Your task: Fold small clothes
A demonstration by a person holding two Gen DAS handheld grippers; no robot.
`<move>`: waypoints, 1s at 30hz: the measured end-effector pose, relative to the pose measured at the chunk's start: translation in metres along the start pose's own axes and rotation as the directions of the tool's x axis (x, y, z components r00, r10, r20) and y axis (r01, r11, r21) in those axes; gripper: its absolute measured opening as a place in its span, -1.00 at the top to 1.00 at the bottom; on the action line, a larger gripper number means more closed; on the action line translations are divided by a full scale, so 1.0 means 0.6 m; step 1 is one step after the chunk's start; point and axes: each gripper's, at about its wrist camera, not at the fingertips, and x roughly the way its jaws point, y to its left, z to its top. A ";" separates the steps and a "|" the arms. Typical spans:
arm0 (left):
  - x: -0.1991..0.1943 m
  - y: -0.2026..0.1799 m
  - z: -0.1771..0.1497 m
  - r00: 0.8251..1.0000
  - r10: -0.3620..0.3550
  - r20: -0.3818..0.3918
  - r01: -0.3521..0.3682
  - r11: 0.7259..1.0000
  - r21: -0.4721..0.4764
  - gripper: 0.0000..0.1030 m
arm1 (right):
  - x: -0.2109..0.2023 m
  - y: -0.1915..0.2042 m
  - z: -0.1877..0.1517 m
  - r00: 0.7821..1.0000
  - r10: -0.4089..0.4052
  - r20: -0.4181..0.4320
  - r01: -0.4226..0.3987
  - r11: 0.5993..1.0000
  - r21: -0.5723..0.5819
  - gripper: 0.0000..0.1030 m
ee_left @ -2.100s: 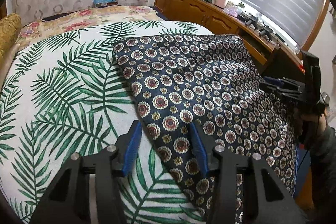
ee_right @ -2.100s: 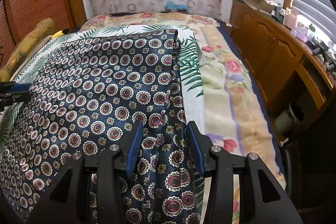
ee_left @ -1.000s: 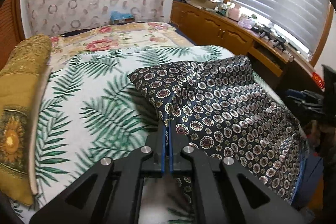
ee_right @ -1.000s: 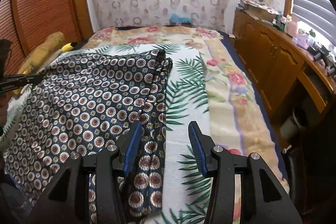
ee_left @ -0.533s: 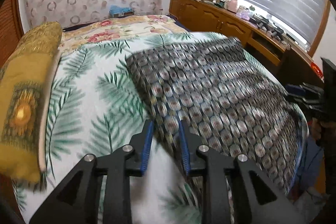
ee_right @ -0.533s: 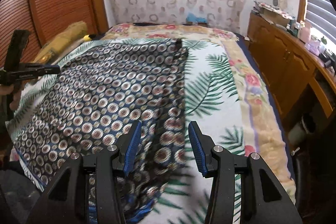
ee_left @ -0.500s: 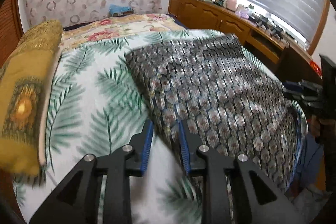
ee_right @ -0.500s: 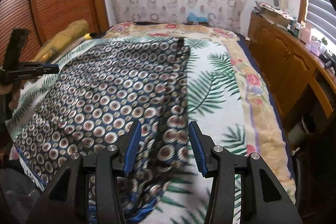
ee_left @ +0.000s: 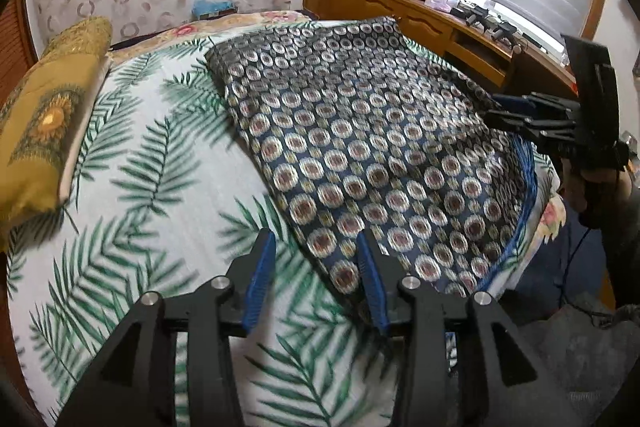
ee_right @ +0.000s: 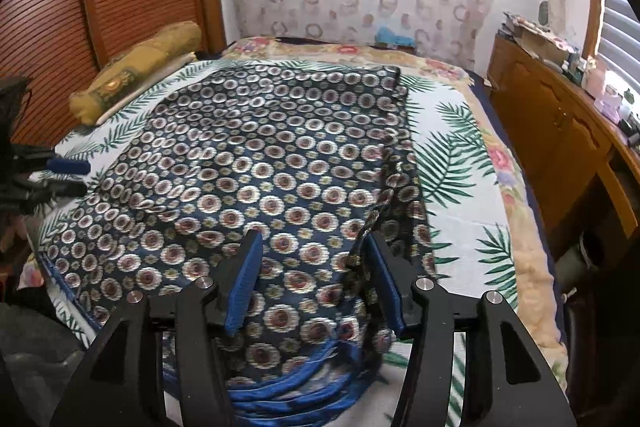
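Cloth (ee_left: 360,147) spread flat across frame centre on the bed (ee_left: 160,167), my left gripper (ee_left: 316,251) and right gripper (ee_right: 312,255) both wide open and empty; I judge its rumpled lower-right edge may skew my fold.

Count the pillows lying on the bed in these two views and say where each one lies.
1. One mustard-yellow sunflower pillow lies along the bed's left edge, left of the navy patterned garment, apart from it. Others may lie out of view.
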 end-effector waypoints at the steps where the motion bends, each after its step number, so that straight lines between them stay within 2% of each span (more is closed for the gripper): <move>1: 0.001 -0.002 -0.003 1.000 0.002 -0.002 -0.002 1.000 -0.004 0.22 | 0.001 0.007 -0.001 1.000 -0.007 -0.002 0.007 1.000 -0.007 -0.08; 9: -0.002 -0.013 -0.023 1.000 -0.004 -0.007 0.004 1.000 -0.010 0.22 | 0.002 0.037 -0.010 1.000 -0.010 -0.014 0.010 1.000 -0.026 -0.10; 15: -0.010 -0.020 -0.037 0.999 -0.046 0.011 0.046 0.999 -0.008 0.22 | 0.023 0.050 -0.024 0.998 -0.029 -0.052 0.026 0.998 -0.053 -0.11; 18: -0.010 -0.027 -0.039 0.998 -0.061 0.010 0.061 0.998 0.004 0.52 | 0.033 0.046 -0.032 0.998 -0.025 -0.064 0.023 0.999 -0.040 -0.12; 19: -0.009 -0.028 -0.039 0.998 -0.065 0.010 0.065 0.998 0.005 0.78 | 0.033 0.044 -0.033 0.998 -0.021 -0.062 0.019 0.999 -0.033 -0.12; 20: -0.008 -0.028 -0.038 0.998 -0.069 0.008 0.069 0.998 0.004 0.92 | 0.032 0.042 -0.032 0.998 -0.018 -0.063 0.016 0.999 -0.028 -0.12; 21: -0.010 -0.028 -0.036 0.997 -0.076 0.014 0.076 0.997 0.001 0.97 | 0.030 0.042 -0.031 0.998 -0.018 -0.061 0.017 1.000 -0.027 -0.12; 26: -0.039 -0.035 -0.005 0.992 -0.080 0.098 0.079 0.997 0.012 1.00 | 0.009 0.050 -0.025 0.999 -0.003 -0.043 0.001 0.999 -0.038 -0.12; 30: -0.061 -0.042 0.051 0.981 -0.079 0.176 0.073 0.996 0.042 1.00 | -0.015 0.068 -0.019 0.999 0.044 -0.028 -0.045 0.998 -0.053 -0.12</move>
